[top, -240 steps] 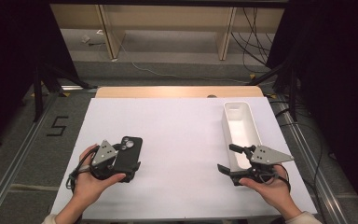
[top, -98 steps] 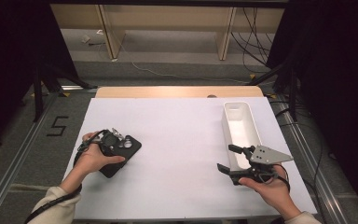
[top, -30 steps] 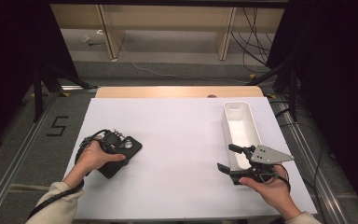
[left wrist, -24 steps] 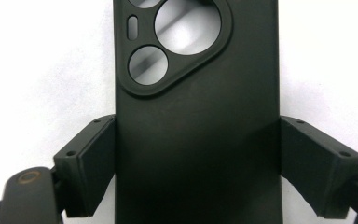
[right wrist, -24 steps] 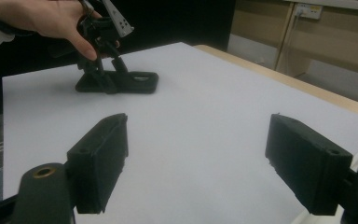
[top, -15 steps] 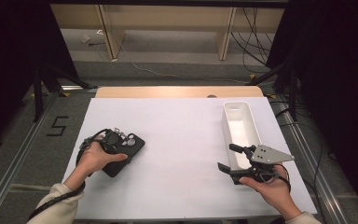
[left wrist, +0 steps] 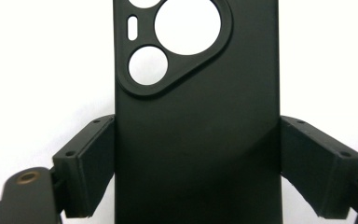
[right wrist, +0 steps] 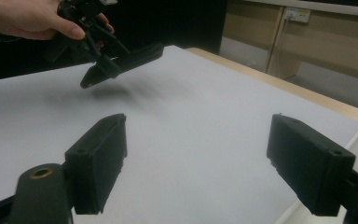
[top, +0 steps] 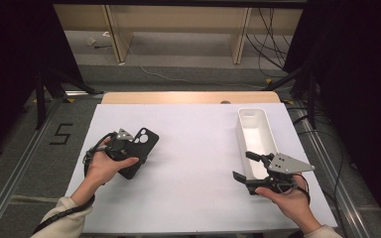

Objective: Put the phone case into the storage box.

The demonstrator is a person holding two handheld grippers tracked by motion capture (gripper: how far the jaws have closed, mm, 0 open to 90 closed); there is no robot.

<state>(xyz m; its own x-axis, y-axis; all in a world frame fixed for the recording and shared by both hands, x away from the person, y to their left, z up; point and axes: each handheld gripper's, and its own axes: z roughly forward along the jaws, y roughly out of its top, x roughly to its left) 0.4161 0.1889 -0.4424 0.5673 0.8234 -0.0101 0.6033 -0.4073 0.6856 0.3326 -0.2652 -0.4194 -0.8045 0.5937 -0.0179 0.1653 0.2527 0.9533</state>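
A black phone case (top: pixel 144 139) with round camera cut-outs is held at the left of the white table (top: pixel 193 148). My left gripper (top: pixel 129 151) is shut on it, a jaw pressed against each long edge of the case (left wrist: pixel 196 116). In the right gripper view the case (right wrist: pixel 126 58) hangs tilted a little above the table, with its shadow below it. My right gripper (top: pixel 243 165) rests at the right front, open, with nothing between the jaws (right wrist: pixel 205 163).
A long white tray (top: pixel 245 119) stands at the right, its near end beside my right gripper. A wooden strip (top: pixel 188 97) borders the table's far edge. Metal rails run along both sides of the table.
My left gripper has shifted slightly to the right and away from the person, carrying the phone case with it. The right gripper has stayed put.
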